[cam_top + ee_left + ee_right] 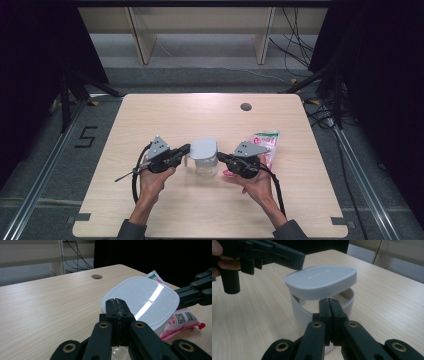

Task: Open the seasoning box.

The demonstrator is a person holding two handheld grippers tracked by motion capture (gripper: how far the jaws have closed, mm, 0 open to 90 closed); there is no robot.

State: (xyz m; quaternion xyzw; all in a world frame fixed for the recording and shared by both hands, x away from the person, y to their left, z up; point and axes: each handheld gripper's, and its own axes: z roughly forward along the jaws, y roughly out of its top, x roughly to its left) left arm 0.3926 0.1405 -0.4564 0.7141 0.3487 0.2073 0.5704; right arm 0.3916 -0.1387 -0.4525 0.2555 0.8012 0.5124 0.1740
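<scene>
We're over a pale wood-grain table with a round cable hole near its far edge, standing on grey carpet. Black curtains hang at both sides, pale wooden furniture legs line the back wall, and loose cables trail across the floor on the right. A number five is marked on the floor at the left.

Centre of the table — a clear plastic container with its white rounded-square lid lifted off the rim. In the right gripper view the lid is tilted, its near edge dropping towards the container's rim and its far edge raised, so a gap shows beneath it. The lid's broad face looks upward and slightly towards the right gripper; its longer side runs roughly across the table from one gripper to the other.

The left gripper comes in from the left, its jaws pressed together at the lid's edge. The right gripper comes in from the right with its jaws also pressed together, nothing between them, just beside the container wall.

Behind the right gripper lies a pink-and-white sealed packet — flat on the table, close to the container.
</scene>
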